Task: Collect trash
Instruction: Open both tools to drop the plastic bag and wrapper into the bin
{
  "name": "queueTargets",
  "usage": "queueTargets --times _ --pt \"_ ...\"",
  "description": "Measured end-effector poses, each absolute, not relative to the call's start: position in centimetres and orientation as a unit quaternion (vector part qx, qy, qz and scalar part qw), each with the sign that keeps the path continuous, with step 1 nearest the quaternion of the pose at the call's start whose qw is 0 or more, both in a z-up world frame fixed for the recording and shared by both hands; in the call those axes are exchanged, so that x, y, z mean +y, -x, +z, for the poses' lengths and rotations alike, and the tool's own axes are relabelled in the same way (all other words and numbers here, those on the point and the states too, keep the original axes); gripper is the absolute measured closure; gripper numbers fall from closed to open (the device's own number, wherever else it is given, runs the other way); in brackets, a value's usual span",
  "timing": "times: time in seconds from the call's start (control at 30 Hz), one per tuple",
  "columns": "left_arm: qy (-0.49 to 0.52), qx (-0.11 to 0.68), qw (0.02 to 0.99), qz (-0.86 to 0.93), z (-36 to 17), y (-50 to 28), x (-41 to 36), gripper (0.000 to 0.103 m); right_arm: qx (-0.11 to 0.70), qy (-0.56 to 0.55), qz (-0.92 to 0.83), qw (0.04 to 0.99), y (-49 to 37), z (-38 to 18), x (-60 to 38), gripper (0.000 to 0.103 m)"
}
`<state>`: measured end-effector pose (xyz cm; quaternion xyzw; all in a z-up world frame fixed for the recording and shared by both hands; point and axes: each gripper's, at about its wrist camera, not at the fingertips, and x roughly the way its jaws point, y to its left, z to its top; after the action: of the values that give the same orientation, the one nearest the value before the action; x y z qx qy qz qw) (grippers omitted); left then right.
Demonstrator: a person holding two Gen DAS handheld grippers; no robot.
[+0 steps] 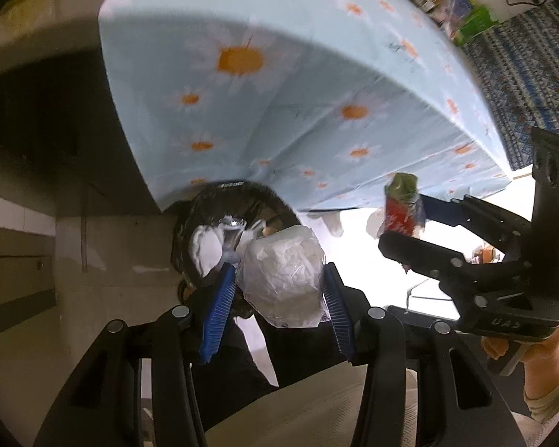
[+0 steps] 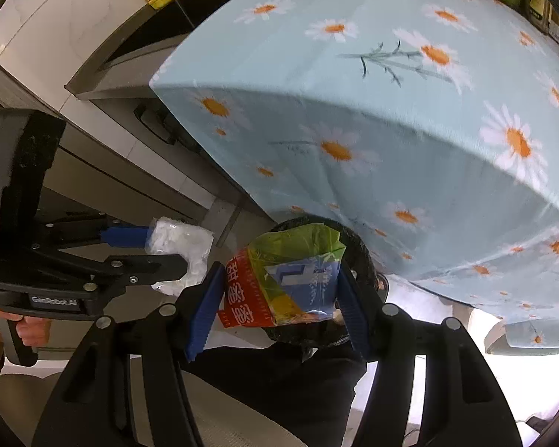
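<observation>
Left hand-held gripper [image 1: 279, 290] is clamped on a crumpled clear plastic bag [image 1: 283, 275] stuffed with white paper; the bag bulges between the blue ribbed pads [image 1: 220, 298], faceted and glossy. It hangs just above the mouth of a black-lined trash bin [image 1: 242, 201], which sits on the floor tucked under the table's edge. Inside the bin lie a white wad and a bit of clear plastic.

Right hand-held gripper [image 2: 275, 294] is clenched on a flattened snack wrapper [image 2: 283, 279]: red edge with white characters, green top, a blue panel, shiny and creased. The wrapper is over the bin's rim [image 2: 357, 253] too.

A light blue tablecloth [image 2: 410, 93] printed with white and orange daisies covers the table and drapes down over the bin. A hand [image 1: 533, 368] grips the right tool's handle.
</observation>
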<state>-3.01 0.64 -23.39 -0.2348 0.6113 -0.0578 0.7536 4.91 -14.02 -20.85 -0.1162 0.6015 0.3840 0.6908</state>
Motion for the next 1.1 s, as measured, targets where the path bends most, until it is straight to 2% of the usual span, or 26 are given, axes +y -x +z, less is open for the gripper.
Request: queueTargets --times 0.43,0.53,0.6,0.67,1.1 --pt "0.246 0.625 0.738 -0.058 -25.1 2.4 0.5 0.056 0.616 0.102 0.375 0.685 -5.8 -22.2 -14.6 0.041" --pt "0.252 0.63 0.732 -0.056 -25.5 2.2 0.4 0.052 0.619 0.1 0.378 0.68 -6.1 -22.2 -14.6 0.038" --pt "0.254 0.631 0.731 -0.048 -25.6 2.1 0.6 0.042 0.613 0.103 0.38 0.685 -6.4 -22.0 -14.5 0.036" --pt "0.261 0.632 0.728 -0.043 -25.8 2.0 0.7 0.042 0.614 0.095 0.382 0.684 -6.7 -21.8 -14.6 0.033" --pt "0.268 0.628 0.73 -0.035 -25.3 1.6 1.2 0.042 0.614 0.085 0.382 0.685 -7.5 -21.2 -14.9 0.032"
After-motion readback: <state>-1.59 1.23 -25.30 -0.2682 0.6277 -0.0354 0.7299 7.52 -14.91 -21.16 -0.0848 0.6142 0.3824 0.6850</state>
